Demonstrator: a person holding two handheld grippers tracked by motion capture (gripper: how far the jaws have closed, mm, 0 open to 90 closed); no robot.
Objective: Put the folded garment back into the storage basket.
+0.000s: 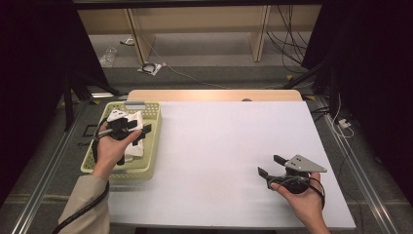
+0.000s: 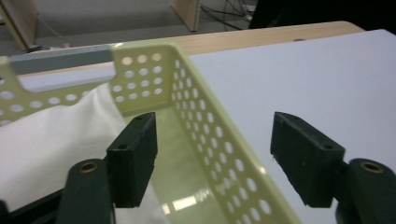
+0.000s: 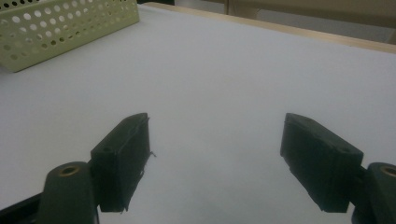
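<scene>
A white table top (image 1: 214, 161) is seen, with a strip of bare light wood (image 1: 214, 95) left uncovered along its far edge. A pale yellow-green perforated basket (image 1: 152, 146) is set directly on it at the left edge, overhanging slightly. White cloth (image 1: 135, 122) is held inside the basket.

A white tabletop (image 1: 229, 156) is stretching out in front of me, and a strip of light wood (image 1: 214, 95) is showing along its far edge. Beyond it, a wooden frame (image 1: 195, 19) is standing on the grey floor, with a bundle of black cables (image 1: 287, 34) hanging down beside its right upright. A clear plastic bottle (image 1: 108, 57) is lying on the floor at the far left, and a small white plug (image 1: 345, 123) is sitting off the table's right side. A metal rail (image 1: 363, 180) is running along that side too.
</scene>
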